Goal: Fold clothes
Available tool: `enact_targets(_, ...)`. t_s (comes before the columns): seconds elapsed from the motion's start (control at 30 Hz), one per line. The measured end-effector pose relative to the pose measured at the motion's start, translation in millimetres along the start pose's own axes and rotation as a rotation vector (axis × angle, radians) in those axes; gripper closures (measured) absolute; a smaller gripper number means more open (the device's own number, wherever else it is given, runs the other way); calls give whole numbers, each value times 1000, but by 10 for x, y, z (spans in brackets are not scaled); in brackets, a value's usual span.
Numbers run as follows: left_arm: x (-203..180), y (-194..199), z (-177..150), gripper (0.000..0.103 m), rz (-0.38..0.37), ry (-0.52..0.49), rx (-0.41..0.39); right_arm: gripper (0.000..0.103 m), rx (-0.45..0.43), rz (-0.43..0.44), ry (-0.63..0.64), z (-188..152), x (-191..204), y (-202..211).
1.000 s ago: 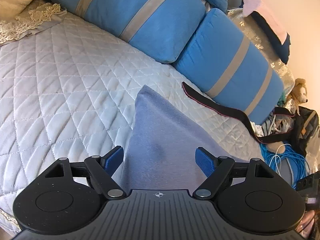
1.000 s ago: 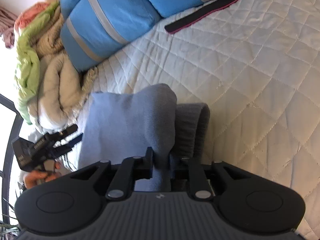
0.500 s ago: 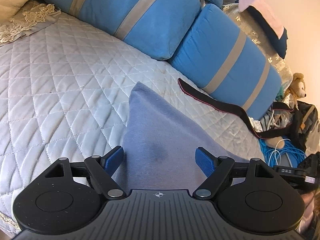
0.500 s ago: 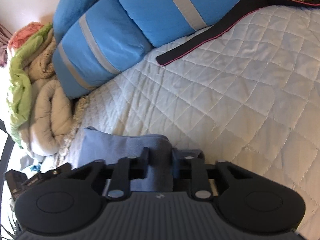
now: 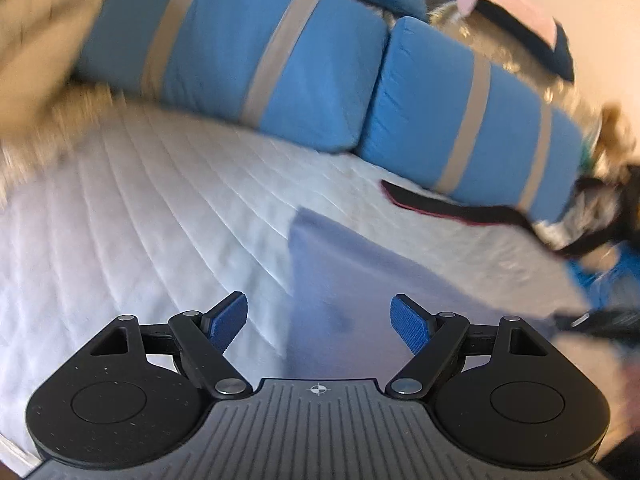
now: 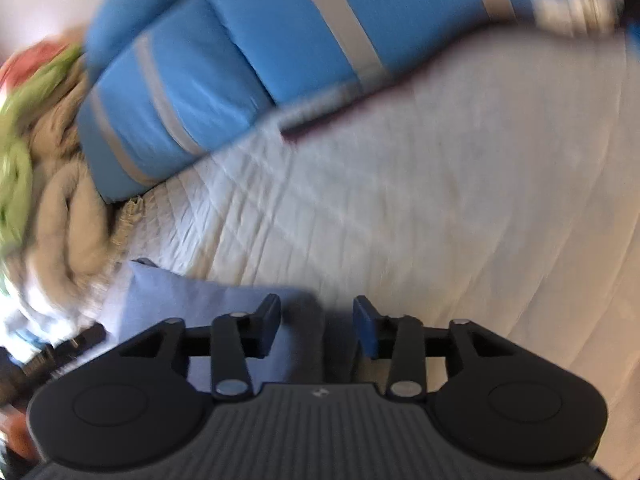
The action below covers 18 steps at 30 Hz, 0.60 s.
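A folded lavender-blue garment [image 5: 360, 280] lies flat on the white quilted bed [image 5: 140, 220]. My left gripper [image 5: 319, 320] is open and empty, hovering over the garment's left edge. In the right wrist view the same garment [image 6: 192, 300] lies at the lower left, with a darker fold between the fingers. My right gripper [image 6: 318, 326] is open, its jaws apart on either side of that fold and not pinching it. Both views are blurred by motion.
Blue pillows with grey stripes [image 5: 280, 60] line the far side of the bed. A black strap [image 5: 460, 210] lies on the quilt before them. Beige and green blankets [image 6: 48, 152] are piled at the left. Clutter and a soft toy [image 5: 612, 136] sit at the right.
My right gripper has opened and let go of the garment fold, which now lies on the bed. Both grippers have moved; the left view has swung left.
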<state>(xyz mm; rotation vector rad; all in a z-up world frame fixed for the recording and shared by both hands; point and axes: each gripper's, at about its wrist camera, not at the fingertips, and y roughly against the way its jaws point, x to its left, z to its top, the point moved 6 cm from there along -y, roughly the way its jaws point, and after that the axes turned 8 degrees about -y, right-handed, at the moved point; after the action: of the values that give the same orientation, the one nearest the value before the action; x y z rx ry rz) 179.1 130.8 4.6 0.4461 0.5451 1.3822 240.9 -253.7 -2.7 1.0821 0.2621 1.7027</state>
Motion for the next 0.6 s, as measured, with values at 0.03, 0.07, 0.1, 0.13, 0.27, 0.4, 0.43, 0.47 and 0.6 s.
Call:
enact_targets(0.03,-51,16,20,25,15,-50,-20,44,-36,1,72,-4,80,50)
enact_targets(0.07,-112,23,48,25,16,-97,-40,44,-60,11,137,-25,162,85)
enact_targets(0.1,-164,11,70,25,18,-128,-53,44,-70,31,195,-65,248,101)
enact_targets(0.13,-216,-1,92,25,20,-159,-66,44,-76,46,247,-104,326,111)
enact_targets(0.27,-349,-134,175,25,1,-231,-79,46,-66,54,455,-324,589,40)
enact_targets(0.4,-318,-392,290,25,-60,-223,-52,46,-23,25,531,-467,666,-98)
enact_targets(0.43,-296,-448,316,25,-78,-210,-44,46,-15,18,532,-477,656,-121)
enact_targets(0.47,-279,-510,342,25,-97,-197,-36,47,-9,14,531,-482,643,-134)
enact_targets(0.6,-192,-805,392,25,-138,-138,26,48,10,4,508,-467,615,-174)
